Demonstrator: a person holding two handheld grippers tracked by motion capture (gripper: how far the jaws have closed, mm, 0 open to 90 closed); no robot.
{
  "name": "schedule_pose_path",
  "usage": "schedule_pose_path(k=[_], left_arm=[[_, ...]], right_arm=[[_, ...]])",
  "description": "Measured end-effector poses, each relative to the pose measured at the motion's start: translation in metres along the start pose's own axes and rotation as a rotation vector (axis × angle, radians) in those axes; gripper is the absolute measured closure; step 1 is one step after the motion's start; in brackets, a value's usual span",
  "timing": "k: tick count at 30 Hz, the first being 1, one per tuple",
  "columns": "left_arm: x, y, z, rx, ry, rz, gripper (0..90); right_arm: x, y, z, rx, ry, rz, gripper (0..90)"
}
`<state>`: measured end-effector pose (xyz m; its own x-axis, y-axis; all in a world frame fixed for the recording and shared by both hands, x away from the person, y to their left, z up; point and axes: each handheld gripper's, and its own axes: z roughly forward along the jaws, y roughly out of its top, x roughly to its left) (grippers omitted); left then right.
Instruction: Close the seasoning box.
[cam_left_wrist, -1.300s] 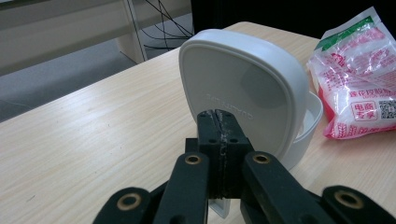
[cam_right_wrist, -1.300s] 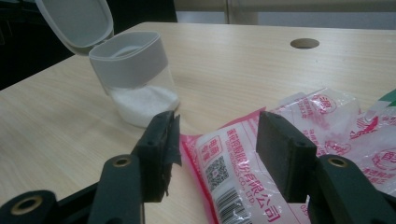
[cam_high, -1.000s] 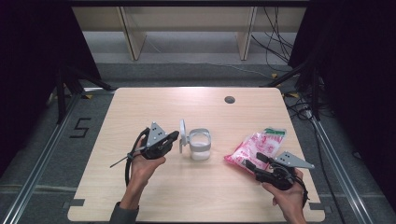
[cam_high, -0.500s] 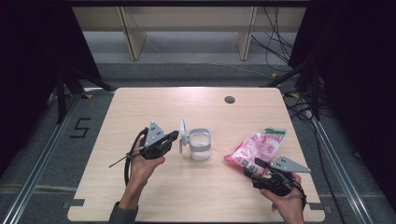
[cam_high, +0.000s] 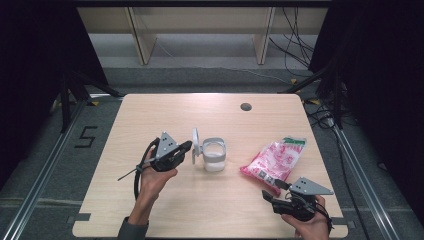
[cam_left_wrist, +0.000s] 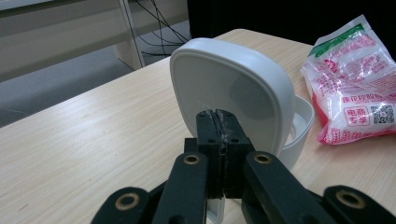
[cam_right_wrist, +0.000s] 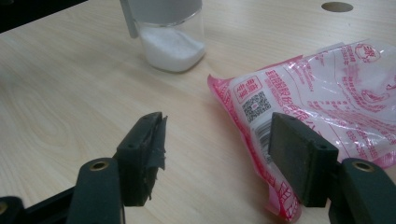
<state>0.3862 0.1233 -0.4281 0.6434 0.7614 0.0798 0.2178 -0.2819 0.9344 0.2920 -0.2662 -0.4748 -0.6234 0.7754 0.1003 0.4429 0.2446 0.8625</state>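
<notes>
Bench (cam_high: 150, 210) mid-frame carries the pink bag (cam_high: 274, 161) right of centre and the jar (cam_high: 214, 156) at centre, white powder in its bottom. Left hand-held gripper (cam_high: 189, 148) pinches the flipped-up lid (cam_high: 196, 146), likely keeping the mouth open for pouring; right hand-held gripper (cam_high: 268, 199), lower right, jaws just opening, spread at the bag's corner, nothing gripped.
</notes>
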Motion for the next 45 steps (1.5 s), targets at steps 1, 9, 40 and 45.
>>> schedule_pose_path(k=[1,9,40,45], left_arm=[[0.0,0.0,0.0,-0.003,-0.005,-0.005,88.3],[-0.002,0.005,0.002,-0.009,-0.002,0.023,88.3],[-0.008,0.016,0.006,-0.01,-0.023,0.053,87.2],[-0.012,0.017,0.007,-0.004,-0.025,0.056,86.9]], right_arm=[[0.0,0.0,0.0,0.0,0.0,0.0,36.7],[0.002,-0.004,-0.003,0.008,0.0,0.007,36.7],[0.004,-0.005,-0.002,0.015,0.012,0.019,36.8],[0.003,-0.005,-0.001,0.016,0.008,-0.014,36.8]])
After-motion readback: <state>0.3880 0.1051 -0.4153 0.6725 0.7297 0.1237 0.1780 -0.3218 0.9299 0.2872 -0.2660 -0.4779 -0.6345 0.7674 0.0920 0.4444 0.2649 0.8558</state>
